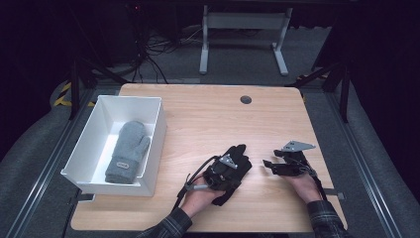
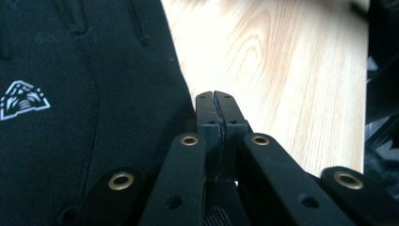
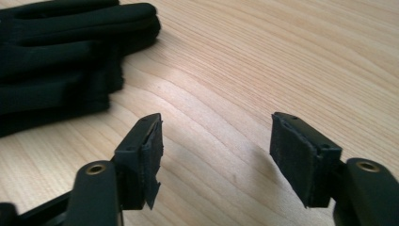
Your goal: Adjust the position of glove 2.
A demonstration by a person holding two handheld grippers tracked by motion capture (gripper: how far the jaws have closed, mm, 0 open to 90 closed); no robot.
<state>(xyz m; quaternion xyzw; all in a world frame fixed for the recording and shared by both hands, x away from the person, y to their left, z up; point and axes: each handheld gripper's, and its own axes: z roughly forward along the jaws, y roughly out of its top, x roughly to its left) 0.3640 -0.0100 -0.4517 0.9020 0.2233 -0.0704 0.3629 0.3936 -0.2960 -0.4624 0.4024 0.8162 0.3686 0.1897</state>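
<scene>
A black glove point(image 1: 236, 161) lies flat near the middle of the wooden table point(image 1: 208, 119), toward the near edge, its fingers pointing away from the person and slightly right, its cuff toward the near edge. That long axis, running near to far with a small lean, is what the coming move appears to turn on. The left gripper point(image 1: 224, 167) sits right over the glove; in the left gripper view its jaws are pressed tight together, tips over bare wood just beside the glove's right edge, with dark fabric below them at the very bottom of that view, so whether they pinch a fold of the glove cannot be told. The right gripper point(image 1: 270, 166) rests just to the right of the glove, apart from it, jaws spread with nothing but table between the pads. From this gripper the glove lies to the left, its fingertips point(image 3: 141, 19) showing at the upper left of the right gripper view. The left hand is therefore the nearer of the two. Well to the left stands a white bin point(image 1: 153, 144) already holding a grey mitten point(image 1: 128, 151), so the glove probably has to travel leftward across the table, which likely suits a carry by the left gripper.
</scene>
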